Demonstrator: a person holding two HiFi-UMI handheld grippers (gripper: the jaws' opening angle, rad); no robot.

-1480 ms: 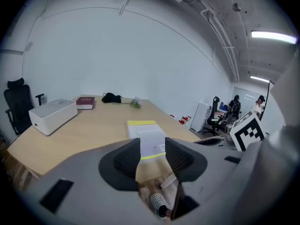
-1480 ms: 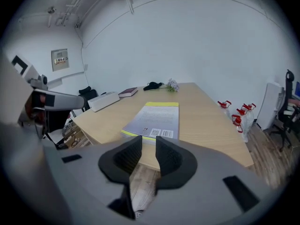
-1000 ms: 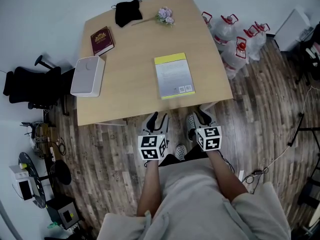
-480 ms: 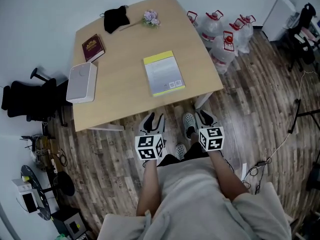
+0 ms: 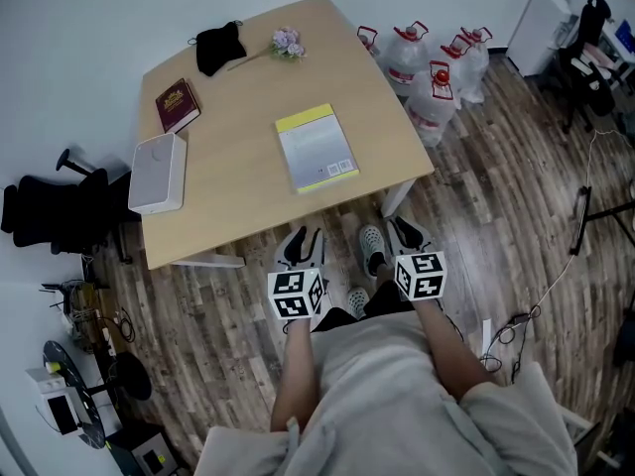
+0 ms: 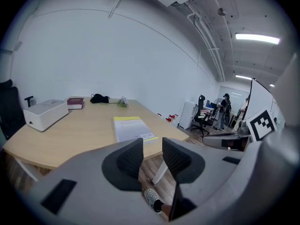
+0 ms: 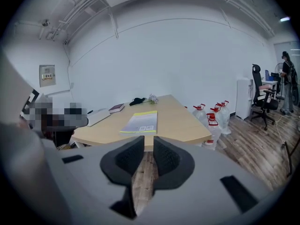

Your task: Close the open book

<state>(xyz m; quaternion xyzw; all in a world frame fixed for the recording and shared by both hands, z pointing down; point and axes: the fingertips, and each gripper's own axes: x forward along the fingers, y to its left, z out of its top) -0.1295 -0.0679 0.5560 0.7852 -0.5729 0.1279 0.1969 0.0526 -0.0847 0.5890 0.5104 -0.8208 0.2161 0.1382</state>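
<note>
The book (image 5: 316, 149) lies flat and shut on the wooden table (image 5: 238, 206), grey cover up with a yellow band at its far end; it also shows as the book (image 6: 131, 128) and the book (image 7: 142, 122) in the gripper views. Both grippers hang over the floor, short of the table's near edge and apart from the book. My left gripper (image 5: 305, 242) has a clear gap between its jaws, which are closing on nothing. My right gripper (image 5: 402, 230) shows a narrower gap, also closing, with nothing between its jaws. Seen along the jaws, the left gripper (image 6: 152, 146) and right gripper (image 7: 148, 146) point toward the table.
A white box (image 5: 159, 172), a maroon book (image 5: 177, 105), a black cloth (image 5: 218, 46) and a small flower sprig (image 5: 288, 40) lie on the table's far side. Water bottles (image 5: 427, 67) stand on the floor at the right, a black chair (image 5: 50, 211) at the left.
The table and book now sit farther from both grippers and look smaller, with more floor showing in front of the table edge. The grippers stay low before the person's body.
</note>
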